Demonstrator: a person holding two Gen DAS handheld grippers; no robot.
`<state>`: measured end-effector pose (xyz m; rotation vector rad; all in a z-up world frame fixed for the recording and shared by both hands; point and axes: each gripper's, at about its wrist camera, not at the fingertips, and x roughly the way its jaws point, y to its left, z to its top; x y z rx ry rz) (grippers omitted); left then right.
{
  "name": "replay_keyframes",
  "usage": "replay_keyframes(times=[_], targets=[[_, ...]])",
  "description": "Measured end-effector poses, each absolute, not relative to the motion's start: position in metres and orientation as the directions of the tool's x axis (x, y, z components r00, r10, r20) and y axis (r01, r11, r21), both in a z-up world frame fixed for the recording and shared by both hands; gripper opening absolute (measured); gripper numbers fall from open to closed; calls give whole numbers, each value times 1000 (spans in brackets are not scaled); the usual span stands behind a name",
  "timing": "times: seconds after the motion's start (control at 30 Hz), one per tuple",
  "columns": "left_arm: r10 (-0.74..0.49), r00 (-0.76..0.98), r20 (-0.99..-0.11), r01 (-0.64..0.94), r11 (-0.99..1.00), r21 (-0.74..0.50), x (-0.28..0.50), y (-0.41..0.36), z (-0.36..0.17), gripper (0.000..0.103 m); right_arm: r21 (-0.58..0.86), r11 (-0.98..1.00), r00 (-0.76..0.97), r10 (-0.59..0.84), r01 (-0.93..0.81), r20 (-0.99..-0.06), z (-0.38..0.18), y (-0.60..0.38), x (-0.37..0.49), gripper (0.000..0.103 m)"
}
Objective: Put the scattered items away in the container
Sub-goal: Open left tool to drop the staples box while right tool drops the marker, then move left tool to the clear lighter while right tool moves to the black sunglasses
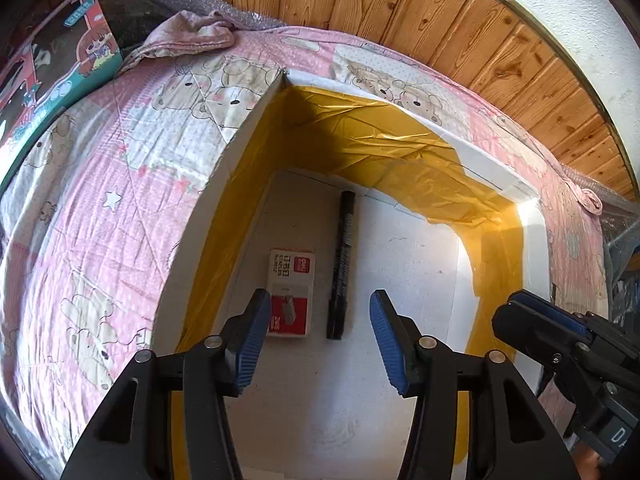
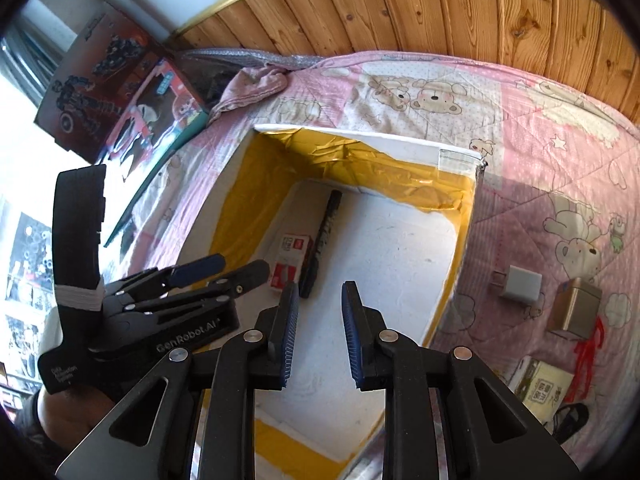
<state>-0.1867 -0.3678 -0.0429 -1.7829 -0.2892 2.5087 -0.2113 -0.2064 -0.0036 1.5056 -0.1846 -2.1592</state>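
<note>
A white foam box lined with yellow tape sits on a pink bear-print quilt. On its floor lie a black marker and a red-and-white staples box, side by side. My left gripper hovers open over them, holding nothing. My right gripper is open and empty above the box interior; the marker and staples box lie ahead of it. Right of the box on the quilt lie a white charger, a metallic cube and a yellowish pack.
Red string and a small black object lie near the cube. Toy boxes lean at the left of the bed, and a crumpled pink cloth sits at its far edge. Wooden panelling backs the bed.
</note>
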Motion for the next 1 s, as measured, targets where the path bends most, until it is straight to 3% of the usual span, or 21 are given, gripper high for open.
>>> replay_keyframes(times=[0.27, 0.53, 0.7, 1.0], targets=[[157, -387, -909, 71, -977, -199, -116, -374, 6, 57, 389, -860, -277, -483, 332, -831, 3, -158, -132, 28], [293, -362, -885, -156, -955, -253, -64, -289, 34, 57, 445, -892, -348, -443, 78, -826, -21, -55, -68, 32], [345, -289, -893, -318, -914, -250, -42, -216, 28, 57, 467, -883, -361, -422, -45, -832, -40, -9, -39, 36], [252, -199, -947, -423, -894, -149, -32, -154, -35, 62, 472, -858, -404, -366, -202, -838, -68, 36, -16, 43]])
